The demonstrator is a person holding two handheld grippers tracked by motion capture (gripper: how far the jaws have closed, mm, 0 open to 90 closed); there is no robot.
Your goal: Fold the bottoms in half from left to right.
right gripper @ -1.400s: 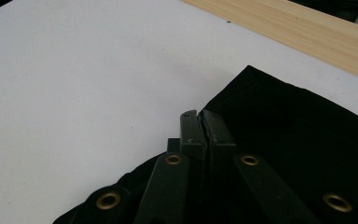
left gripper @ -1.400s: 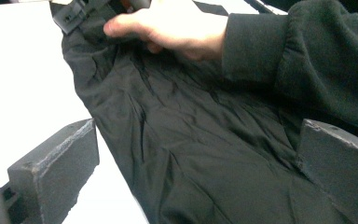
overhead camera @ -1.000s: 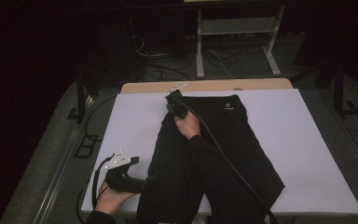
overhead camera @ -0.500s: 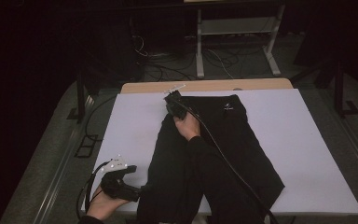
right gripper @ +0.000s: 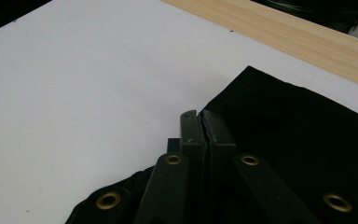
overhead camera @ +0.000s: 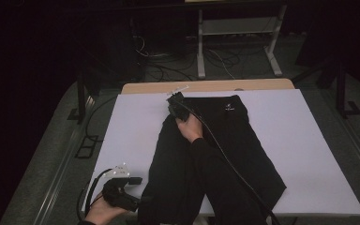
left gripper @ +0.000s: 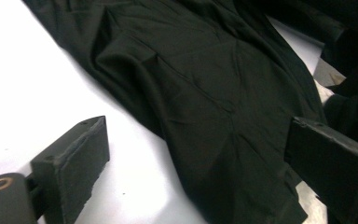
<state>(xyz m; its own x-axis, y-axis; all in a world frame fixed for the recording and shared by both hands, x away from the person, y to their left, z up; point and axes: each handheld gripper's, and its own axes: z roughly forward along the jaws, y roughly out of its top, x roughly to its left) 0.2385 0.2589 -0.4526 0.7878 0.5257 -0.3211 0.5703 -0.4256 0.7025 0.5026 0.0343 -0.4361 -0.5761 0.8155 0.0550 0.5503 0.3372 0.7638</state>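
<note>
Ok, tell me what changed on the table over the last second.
The left gripper slid toward the table's near edge, alongside the near left hem of the black trousers. Its jaws have just been closing a little, with the hem lying between them but not yet pinched. The right gripper stayed clamped at the far corner of the trousers, which lie as before on the white table.

Black trousers [overhead camera: 225,154] lie spread flat on the white tabletop [overhead camera: 309,140], waistband at the far edge, legs toward the near edge.
</note>
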